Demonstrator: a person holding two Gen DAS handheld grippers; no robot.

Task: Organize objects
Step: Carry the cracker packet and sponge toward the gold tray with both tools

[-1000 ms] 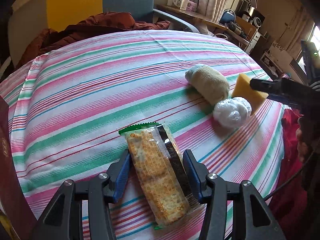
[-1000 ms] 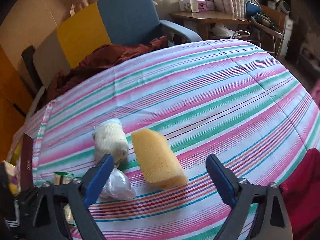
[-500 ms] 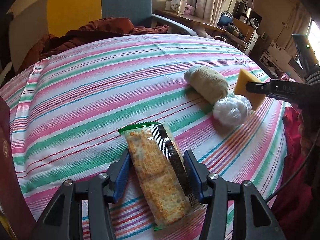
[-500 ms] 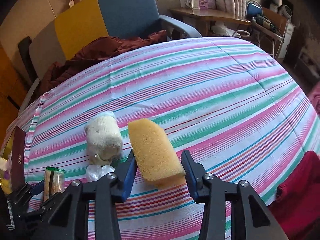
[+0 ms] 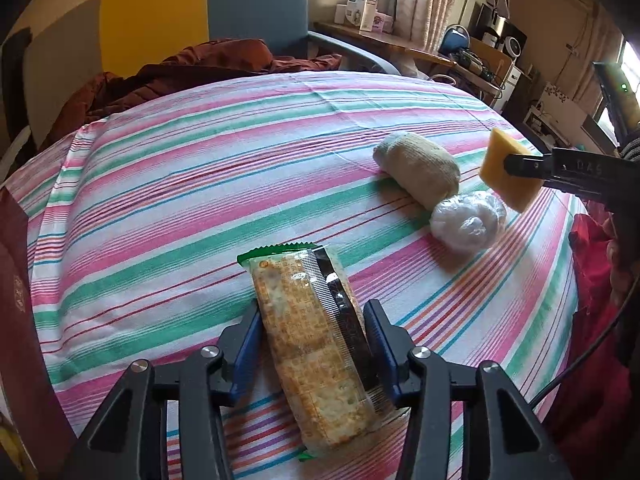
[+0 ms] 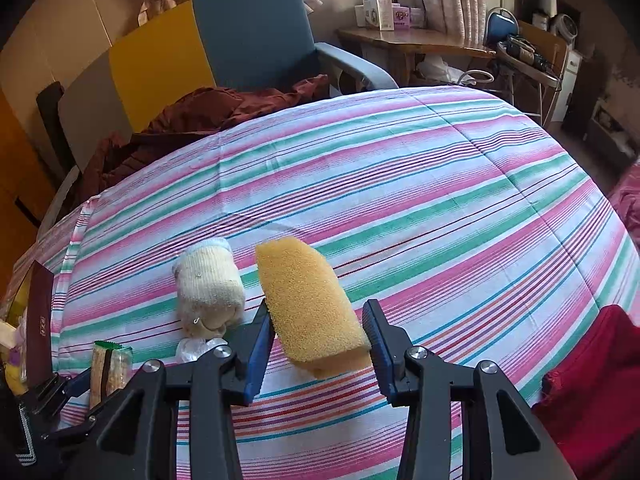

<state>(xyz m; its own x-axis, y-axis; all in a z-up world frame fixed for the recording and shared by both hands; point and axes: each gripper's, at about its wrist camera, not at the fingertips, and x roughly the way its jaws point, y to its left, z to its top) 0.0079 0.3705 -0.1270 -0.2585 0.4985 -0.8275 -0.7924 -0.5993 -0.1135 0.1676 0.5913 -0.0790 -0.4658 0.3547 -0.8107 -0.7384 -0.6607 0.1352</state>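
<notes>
Two grasps forming: right hand-held gripper (image 6: 318, 334) has clamped the yellow rectangular sponge (image 6: 308, 304); left hand-held gripper (image 5: 312, 344) is closing around the clear-wrapped cracker packet (image 5: 312, 336).

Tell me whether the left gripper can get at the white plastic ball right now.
Probably not yet: the left gripper has its jaws closing around the cracker packet. The white plastic ball lies uncovered on the striped cloth, beside the rolled sock, so the path looks free once it lets go.

We see warm daylight from the window (image 5: 632, 62) at right; the cloth (image 5: 240, 184) is bright, corners are dark, edges bend strongly, and far furniture looks soft.
</notes>
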